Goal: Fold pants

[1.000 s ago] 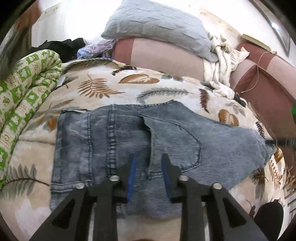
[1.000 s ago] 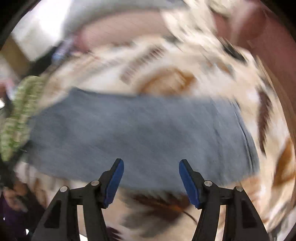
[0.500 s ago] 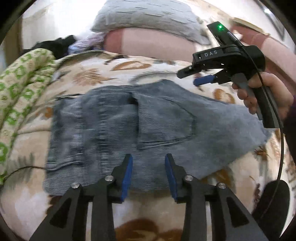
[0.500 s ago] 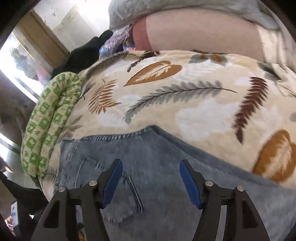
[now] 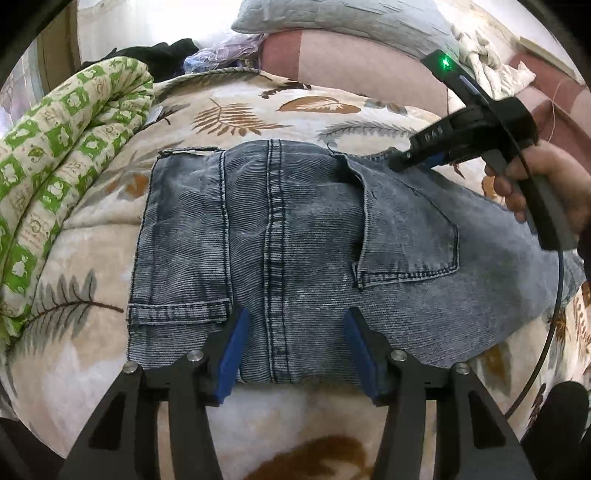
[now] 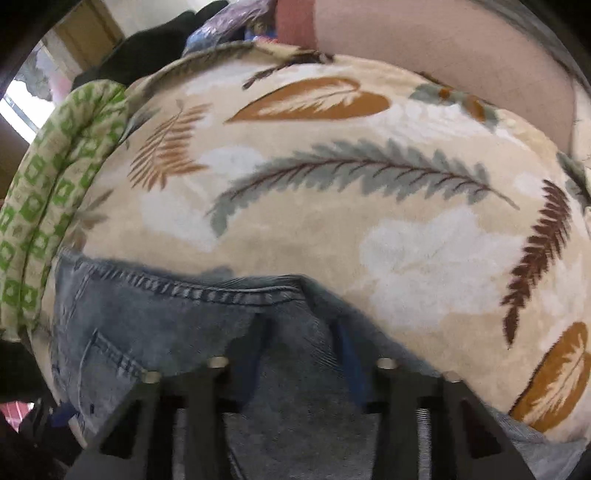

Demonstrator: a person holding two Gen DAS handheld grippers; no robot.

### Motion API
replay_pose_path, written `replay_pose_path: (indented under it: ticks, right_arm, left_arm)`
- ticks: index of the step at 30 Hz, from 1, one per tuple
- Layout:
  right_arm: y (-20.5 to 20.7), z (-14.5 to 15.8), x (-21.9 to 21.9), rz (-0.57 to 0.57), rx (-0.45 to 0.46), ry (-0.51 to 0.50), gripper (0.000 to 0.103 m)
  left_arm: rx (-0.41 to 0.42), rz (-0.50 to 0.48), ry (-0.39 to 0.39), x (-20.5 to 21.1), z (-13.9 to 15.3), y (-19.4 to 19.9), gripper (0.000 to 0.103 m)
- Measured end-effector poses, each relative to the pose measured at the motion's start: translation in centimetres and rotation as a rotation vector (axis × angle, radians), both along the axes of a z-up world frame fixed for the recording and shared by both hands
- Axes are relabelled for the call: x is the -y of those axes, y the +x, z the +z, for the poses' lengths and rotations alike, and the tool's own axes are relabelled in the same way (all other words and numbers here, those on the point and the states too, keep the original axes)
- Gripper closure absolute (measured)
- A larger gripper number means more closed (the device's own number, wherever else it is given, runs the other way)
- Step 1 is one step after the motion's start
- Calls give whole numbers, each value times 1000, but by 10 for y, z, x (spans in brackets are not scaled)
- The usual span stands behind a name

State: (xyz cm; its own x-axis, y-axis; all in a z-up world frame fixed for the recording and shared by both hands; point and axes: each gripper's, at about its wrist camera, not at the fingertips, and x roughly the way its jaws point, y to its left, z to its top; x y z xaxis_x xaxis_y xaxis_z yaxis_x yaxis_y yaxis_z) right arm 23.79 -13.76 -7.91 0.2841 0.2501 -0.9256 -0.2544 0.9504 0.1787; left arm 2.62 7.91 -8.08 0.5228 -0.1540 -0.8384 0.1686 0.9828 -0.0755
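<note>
Pants (image 5: 295, 236) flat on blanket (image 5: 258, 110), quilt (image 5: 55, 166) left, perhaps pillows (image 5: 343, 22) behind.

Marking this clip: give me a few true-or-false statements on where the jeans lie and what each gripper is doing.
1. The jeans lie on a leaf-print blanket. True.
2. The left gripper is clamped shut on the denim. False: its jaws stand open over the near edge.
3. The right gripper is at the jeans' far edge. True.
4. A green-patterned quilt covers the jeans. False: it lies beside them, to the left.
</note>
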Motion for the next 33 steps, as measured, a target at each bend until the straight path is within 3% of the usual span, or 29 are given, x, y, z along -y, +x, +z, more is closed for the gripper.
replay_pose_path:
  ticks: [5, 10, 14, 16, 23, 27, 30, 32, 33]
  right_arm:
    - [-5, 6, -15, 20, 61, -87, 88]
    - [-2, 10, -13, -25, 121, -103, 93]
    - [2, 5, -6, -69, 128, -111, 94]
    - [6, -1, -2, -97, 124, -116, 99]
    - [5, 12, 24, -110, 74, 128, 98]
    - [3, 25, 21, -33, 51, 146, 97]
    - [3, 24, 20, -1, 18, 140, 80]
    - [5, 18, 20, 3, -16, 133, 38]
    - [3, 16, 21, 1, -11, 121, 36]
  left_arm:
    - [16, 2, 10, 3, 1, 2, 48]
    - [30, 8, 1, 0, 5, 2, 48]
    - [29, 10, -2, -1, 6, 2, 48]
    - [30, 8, 4, -1, 6, 2, 48]
    - [20, 7, 7, 0, 5, 3, 48]
    - [18, 7, 3, 0, 5, 3, 48]
    - [18, 5, 2, 0, 5, 3, 48]
    - [14, 3, 0, 0, 5, 2, 48]
    - [13, 2, -2, 0, 6, 2, 48]
